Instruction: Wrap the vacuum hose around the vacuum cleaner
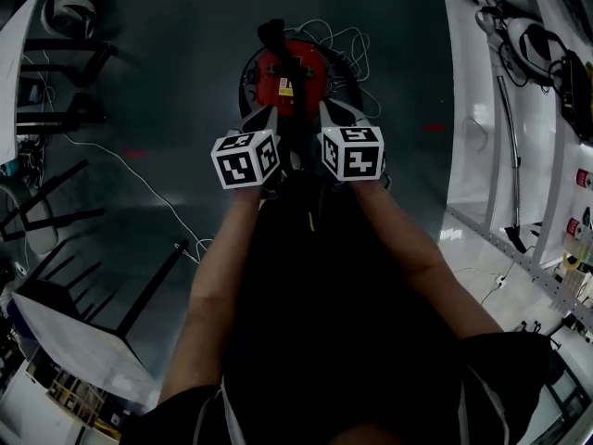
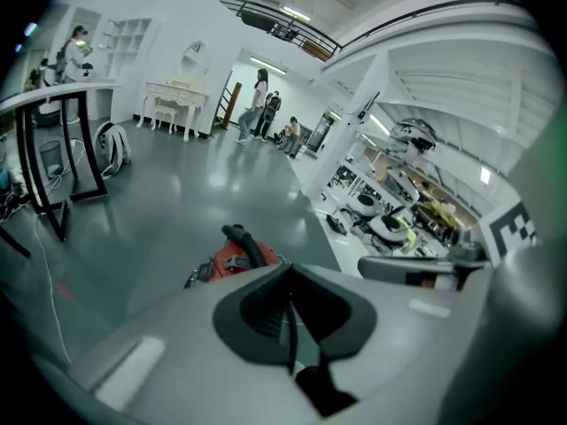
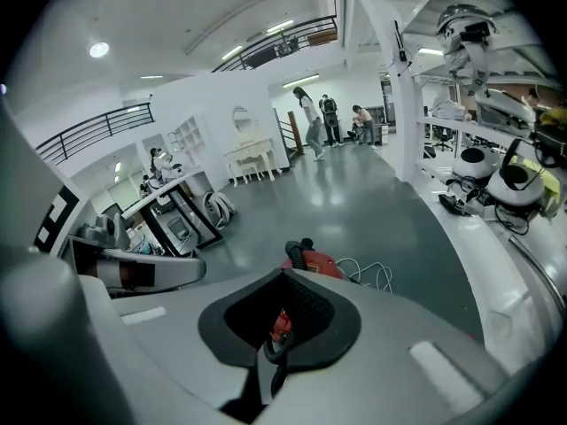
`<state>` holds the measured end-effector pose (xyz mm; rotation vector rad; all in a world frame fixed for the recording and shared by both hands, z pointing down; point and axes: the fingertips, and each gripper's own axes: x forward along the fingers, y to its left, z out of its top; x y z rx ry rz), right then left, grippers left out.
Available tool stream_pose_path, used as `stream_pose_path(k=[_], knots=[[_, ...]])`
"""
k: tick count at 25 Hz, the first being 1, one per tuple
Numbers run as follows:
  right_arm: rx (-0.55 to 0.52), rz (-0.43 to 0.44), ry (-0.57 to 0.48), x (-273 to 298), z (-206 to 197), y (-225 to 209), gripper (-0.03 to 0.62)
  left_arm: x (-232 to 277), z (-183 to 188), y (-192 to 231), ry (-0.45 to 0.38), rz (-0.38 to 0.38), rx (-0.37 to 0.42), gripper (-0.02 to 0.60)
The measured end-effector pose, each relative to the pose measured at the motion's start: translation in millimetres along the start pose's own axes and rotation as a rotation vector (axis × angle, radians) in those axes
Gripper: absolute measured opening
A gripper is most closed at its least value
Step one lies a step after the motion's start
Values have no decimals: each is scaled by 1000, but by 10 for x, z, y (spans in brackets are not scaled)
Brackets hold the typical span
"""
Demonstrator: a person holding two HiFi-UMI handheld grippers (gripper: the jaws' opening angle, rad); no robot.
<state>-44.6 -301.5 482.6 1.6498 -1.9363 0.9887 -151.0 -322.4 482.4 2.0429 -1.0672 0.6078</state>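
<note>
Head view: I have both grippers side by side in front of me, the left gripper (image 1: 266,119) and the right gripper (image 1: 334,116), each pointing away and down toward the grey floor (image 1: 167,82). The red vacuum cleaner (image 1: 289,74) stands on the floor just beyond the two sets of jaws, roughly between their lines. Its black vacuum hose (image 1: 272,35) rises from the far side of the body. A loose white cord (image 1: 345,41) lies past the right jaws.

Left gripper view: the left gripper (image 2: 291,299) is clenched. Its dark pads meet along a thin seam and there is nothing between them. The vacuum cleaner (image 2: 229,260) shows just over the jaw tips, a little to their left and apart from them, with the vacuum hose (image 2: 249,243) curving up from its top. The right gripper (image 3: 283,304) shows here as a grey body off to the right of these jaws (image 2: 416,269).

Right gripper view: the right gripper is clenched too, pads together. Through the opening behind the tips I see a bit of red and a black curved piece. I cannot tell whether that piece touches the pads. The vacuum cleaner (image 3: 321,262) sits just beyond the tips, with the vacuum hose (image 3: 299,251) at its near left and the white cord (image 3: 365,275) to its right. The left gripper (image 3: 133,269) lies to the left of these jaws.
</note>
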Motion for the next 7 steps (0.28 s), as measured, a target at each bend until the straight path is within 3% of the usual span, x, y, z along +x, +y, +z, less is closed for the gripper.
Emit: stream_pose_path(k=[7], knots=[[8,18,6,90,-29,-7,-6,100,4,-7,38,-28,5,9]])
